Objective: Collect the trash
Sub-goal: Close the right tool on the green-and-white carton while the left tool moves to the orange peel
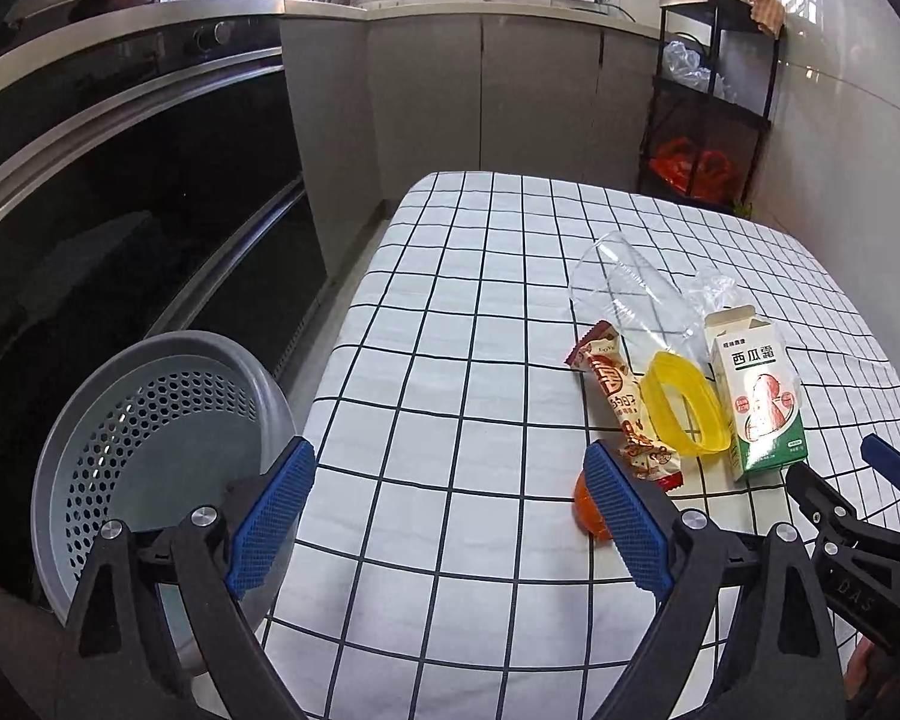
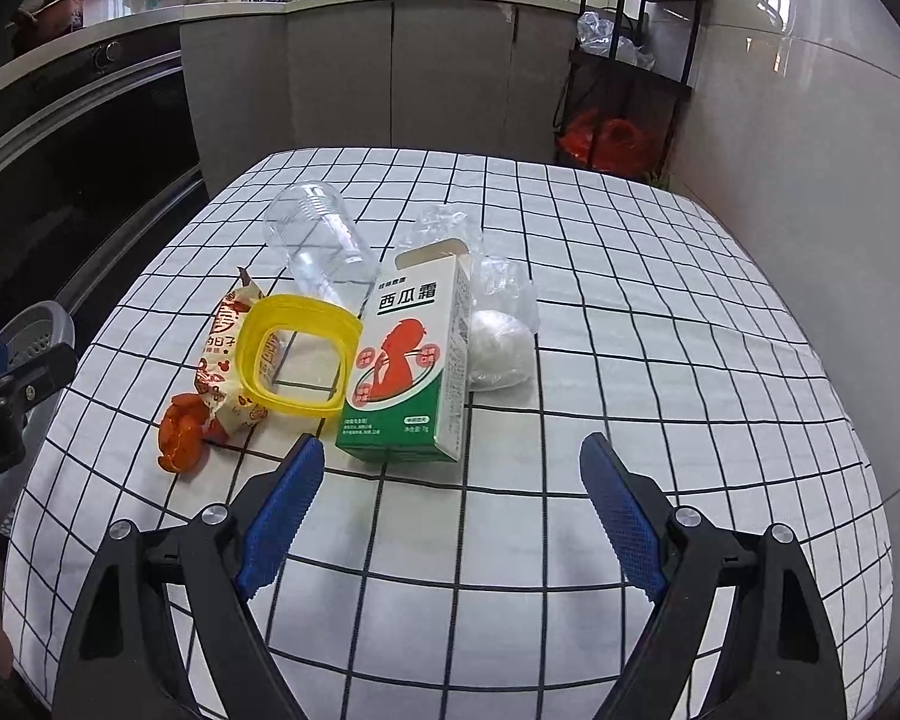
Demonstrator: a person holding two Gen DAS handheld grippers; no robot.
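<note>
Evidently the trash lay bunched in one heap just ahead of the right gripper (image 2: 447, 501): the green-and-white carton (image 2: 411, 360) straight beyond its tips, a yellow plastic ring (image 2: 297, 354) and snack wrapper (image 2: 228, 354) to its left, an orange scrap (image 2: 180, 432) nearer still, a clear cup (image 2: 318, 240) and a bagged white lump (image 2: 498, 348) behind. Both tools stood wide open and empty, presumably readied for a first pick. The left gripper (image 1: 450, 516) hovered over the checked tablecloth (image 1: 450, 300), the perforated grey bin (image 1: 150, 438) beside its left finger, handy for drops.

"西瓜霜" on green-white carton (image 2: 411, 360)
</note>
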